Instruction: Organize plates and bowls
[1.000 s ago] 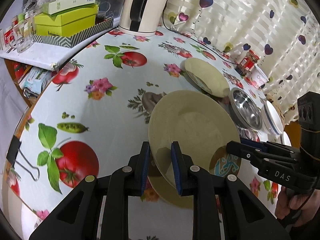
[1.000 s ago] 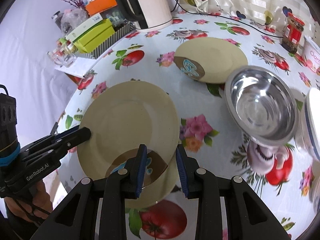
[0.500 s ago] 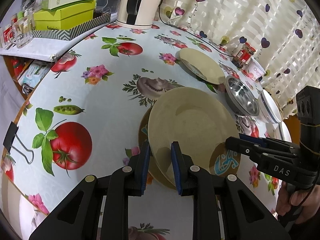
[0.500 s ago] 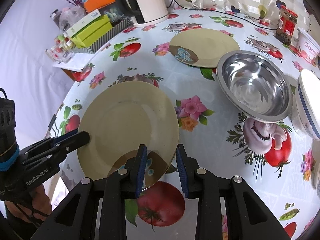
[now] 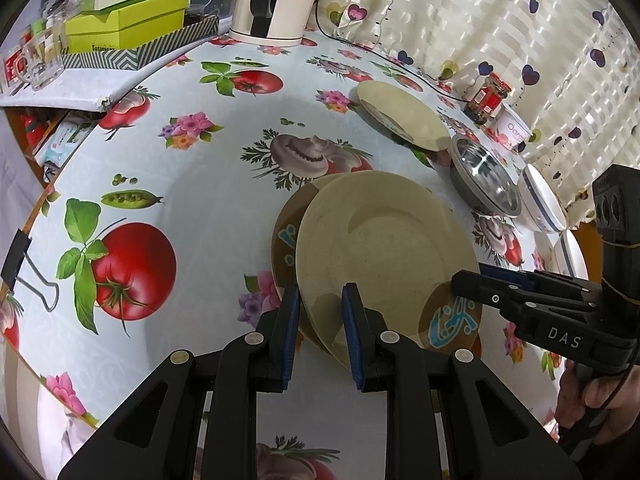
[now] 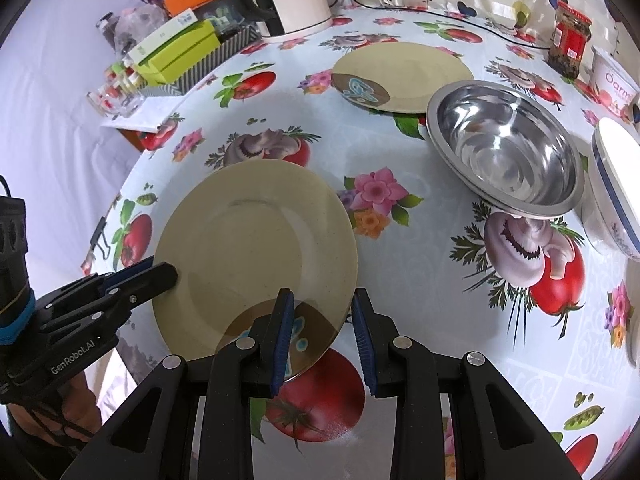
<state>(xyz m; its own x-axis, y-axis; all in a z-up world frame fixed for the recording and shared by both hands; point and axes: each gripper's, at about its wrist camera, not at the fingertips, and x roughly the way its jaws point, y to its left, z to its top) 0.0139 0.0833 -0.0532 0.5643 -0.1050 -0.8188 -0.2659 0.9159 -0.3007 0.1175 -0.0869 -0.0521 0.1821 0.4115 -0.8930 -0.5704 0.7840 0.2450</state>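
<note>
A plain beige plate (image 5: pixel 384 248) (image 6: pixel 256 236) with a brown and blue patch on its rim is held tilted just above the tablecloth. My left gripper (image 5: pixel 320 320) is shut on its near rim. My right gripper (image 6: pixel 323 320) is shut on the rim at the patch. Each gripper's fingers show at the plate's edge in the other wrist view. A second, matching plate (image 5: pixel 286 236) lies on the table under it, peeking out to the left. A third plate (image 6: pixel 404 76) lies further back. A steel bowl (image 6: pixel 504 148) and a white blue-banded bowl (image 6: pixel 616 184) stand to the right.
A white kettle (image 5: pixel 276 0), green boxes (image 5: pixel 128 20) and glasses crowd the back left. A red-lidded jar (image 6: pixel 568 40) and a tub (image 6: pixel 614 88) stand at the back right. A binder clip (image 5: pixel 24 264) grips the table's left edge. A hand (image 5: pixel 592 396) holds the right gripper.
Both grippers have carried the plate toward the near side and slightly down, away from the third plate and bowls. More of the plate underneath now shows at its left. Both grips are unchanged.
</note>
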